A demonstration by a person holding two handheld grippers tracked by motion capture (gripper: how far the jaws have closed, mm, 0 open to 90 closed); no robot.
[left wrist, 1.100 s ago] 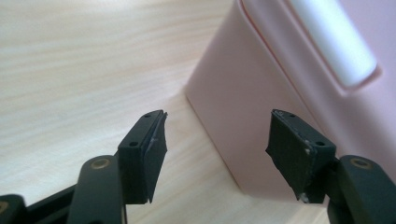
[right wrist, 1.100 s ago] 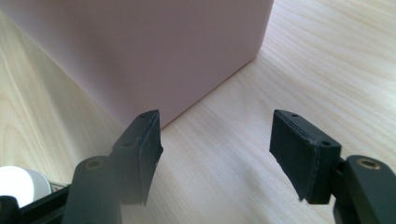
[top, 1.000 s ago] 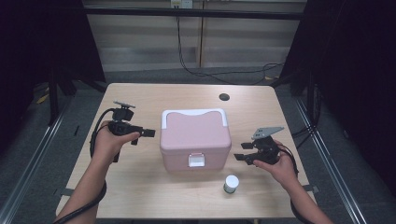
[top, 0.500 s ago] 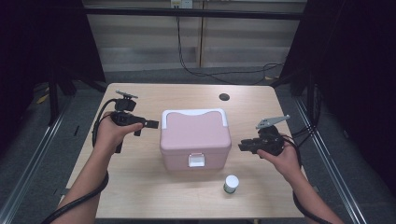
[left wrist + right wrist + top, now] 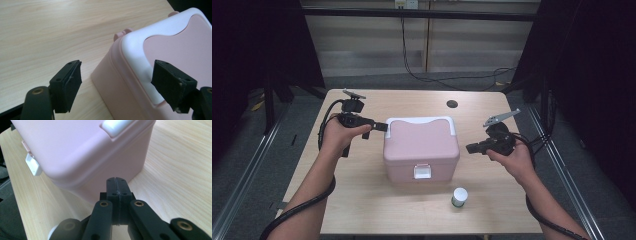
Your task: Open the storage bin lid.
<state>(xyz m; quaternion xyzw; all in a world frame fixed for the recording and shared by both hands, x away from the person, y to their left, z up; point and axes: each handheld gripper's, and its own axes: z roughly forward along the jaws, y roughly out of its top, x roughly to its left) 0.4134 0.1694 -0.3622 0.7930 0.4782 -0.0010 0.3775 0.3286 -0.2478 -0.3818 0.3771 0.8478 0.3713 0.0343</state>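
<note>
A pink box [image 5: 421, 147] with a white-rimmed lid and a white front latch [image 5: 422, 171] stands mid-table. My left gripper [image 5: 379, 126] hovers at its back left corner. Its jaws have just been opening; in the left gripper view [image 5: 118, 71] they stand open around that corner of the box [image 5: 172, 42], pads apart from it. To the right of the box, my right gripper [image 5: 471, 148] points at its side from a short distance. Its jaws have just been closing and are shut [image 5: 117, 182] on nothing, facing the box [image 5: 82, 147] and latch [image 5: 33, 165].
A small white-capped jar [image 5: 459, 197] stands in front of the box, near the table's front edge. A dark round hole [image 5: 452, 104] sits in the tabletop at the back. Cables trail from both grippers. Dark frames flank the table.
Both hands have risen. The left gripper moved in to the box's back left corner. The right gripper lifted off the table and its jaws closed.
</note>
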